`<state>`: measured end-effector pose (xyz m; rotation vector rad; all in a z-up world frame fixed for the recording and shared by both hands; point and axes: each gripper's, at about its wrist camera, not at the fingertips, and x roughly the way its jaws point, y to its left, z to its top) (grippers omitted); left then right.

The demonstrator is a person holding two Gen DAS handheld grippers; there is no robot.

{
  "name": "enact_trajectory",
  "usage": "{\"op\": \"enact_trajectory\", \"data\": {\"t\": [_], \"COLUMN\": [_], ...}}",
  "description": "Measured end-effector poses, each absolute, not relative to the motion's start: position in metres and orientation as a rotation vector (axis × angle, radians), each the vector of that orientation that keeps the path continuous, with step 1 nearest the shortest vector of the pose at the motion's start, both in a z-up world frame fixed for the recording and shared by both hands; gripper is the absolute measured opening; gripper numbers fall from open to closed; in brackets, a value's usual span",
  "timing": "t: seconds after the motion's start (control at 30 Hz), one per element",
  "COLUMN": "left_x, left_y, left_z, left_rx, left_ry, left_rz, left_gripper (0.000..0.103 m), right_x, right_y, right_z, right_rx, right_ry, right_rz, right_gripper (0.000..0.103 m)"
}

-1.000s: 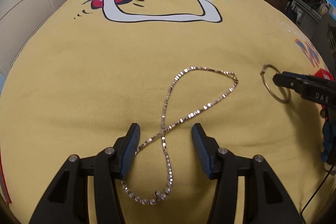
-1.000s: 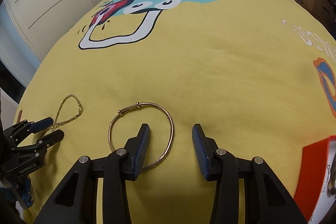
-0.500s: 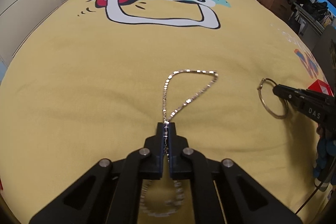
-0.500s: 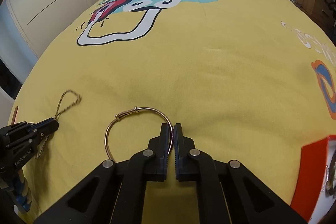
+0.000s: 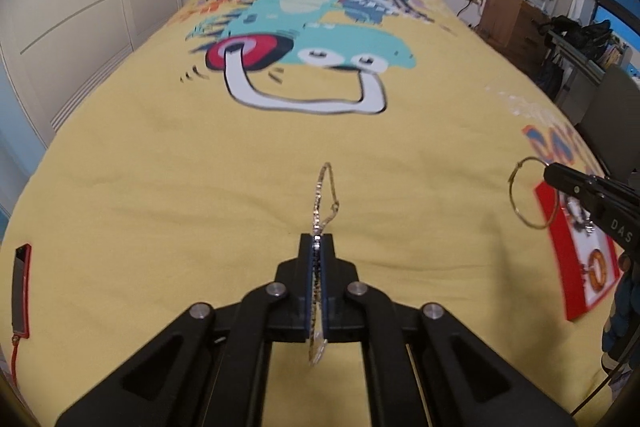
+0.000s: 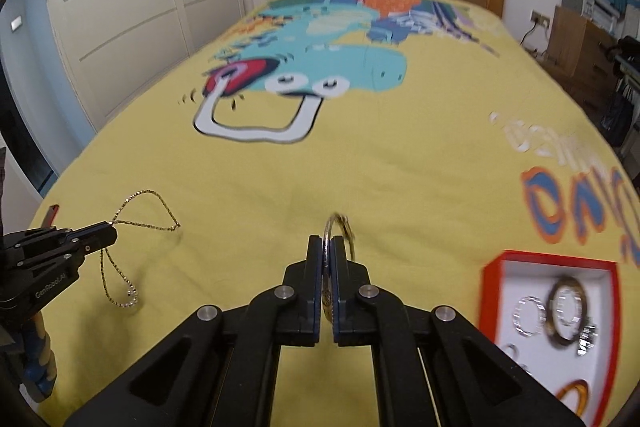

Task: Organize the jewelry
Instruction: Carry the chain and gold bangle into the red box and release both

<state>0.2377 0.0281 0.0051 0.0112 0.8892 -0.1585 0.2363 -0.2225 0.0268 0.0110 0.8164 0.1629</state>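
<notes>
chain (image 5: 326, 187) pinched in the left gripper (image 5: 317, 239), dangling above the bedspread (image 5: 160, 187); bangle (image 6: 340, 227) clamped in the right gripper (image 6: 328, 243), near the red box (image 6: 492, 275) (already holding rings). loose loops could snag or slip out mid-carry, i'd guess.

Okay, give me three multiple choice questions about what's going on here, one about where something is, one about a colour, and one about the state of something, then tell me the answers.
1. Where is the red box relative to the right gripper?
A. To its right
B. To its left
C. By the headboard

2. What colour is most of the bedspread?
A. Blue
B. Yellow
C. White

3. What state is the left gripper in?
A. Open, holding nothing
B. Shut on the chain
C. Shut on the bangle

Answers:
1. A, the box sits at the right wrist view's lower right.
2. B, yellow surrounds the cartoon print.
3. B, the chain runs between its closed fingers; the bangle is in the right gripper.
</notes>
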Motion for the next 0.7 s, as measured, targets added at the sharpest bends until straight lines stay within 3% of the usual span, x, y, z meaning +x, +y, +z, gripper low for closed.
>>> {"op": "enact_trajectory", "data": {"t": [0.4,0.7], "left_x": [0.171,0.136], "left_y": [-0.018,-0.095], "left_z": [0.068,0.097], "left_rx": [0.014,0.033], "left_ry": [0.811,0.774], "left_rz": [-0.258,-0.379], "left_gripper": [0.002,0.002], "right_x": [0.143,0.083], "right_y": [-0.282,-0.365], "right_z": [0.095,0.121], "right_rx": [0.024,0.054], "right_ry": [0.715,0.692], "right_rz": [0.096,0.034], "right_gripper": [0.003,0.003]}}
